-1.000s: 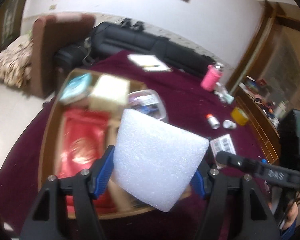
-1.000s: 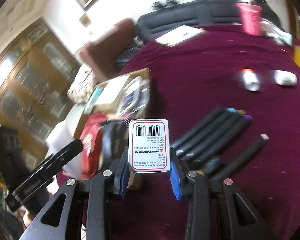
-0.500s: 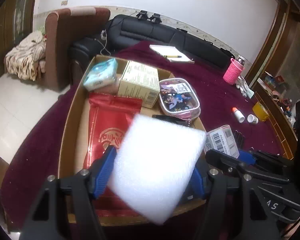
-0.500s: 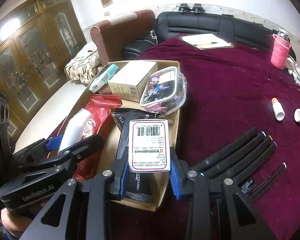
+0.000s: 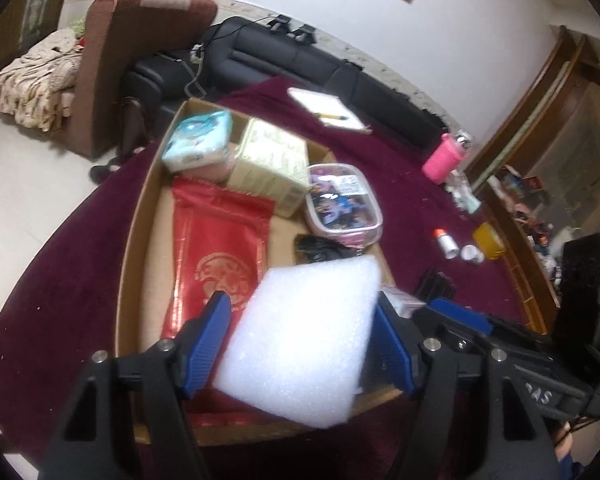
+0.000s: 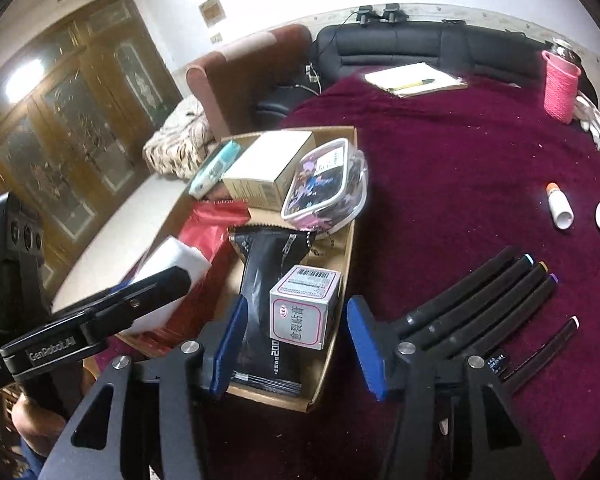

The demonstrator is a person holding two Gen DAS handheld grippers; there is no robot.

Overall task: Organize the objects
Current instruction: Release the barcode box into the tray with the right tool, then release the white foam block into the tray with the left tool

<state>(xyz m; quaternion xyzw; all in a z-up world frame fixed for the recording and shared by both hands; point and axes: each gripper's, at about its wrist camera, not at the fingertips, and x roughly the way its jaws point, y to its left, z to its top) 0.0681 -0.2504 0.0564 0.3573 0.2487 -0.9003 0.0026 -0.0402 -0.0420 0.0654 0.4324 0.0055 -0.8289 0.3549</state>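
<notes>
Gripping a white foam block (image 5: 308,344) between blue pads, the left tongs (image 5: 302,350) hold it tilted above the near end of the cardboard box (image 5: 130,240) on the maroon-covered desk (image 6: 460,168), over the red foil pouch (image 5: 216,256). The right tongs (image 6: 296,344) stand spread wide with nothing between the pads, just behind a small white carton (image 6: 304,306) that rests on a black snack packet (image 6: 268,300) inside the box. Also in the box lie a tissue pack (image 5: 198,140), a beige carton (image 5: 274,164) and a clear zip pouch (image 5: 342,204); black marker pens (image 6: 480,300) lie on the desk beside it.
</notes>
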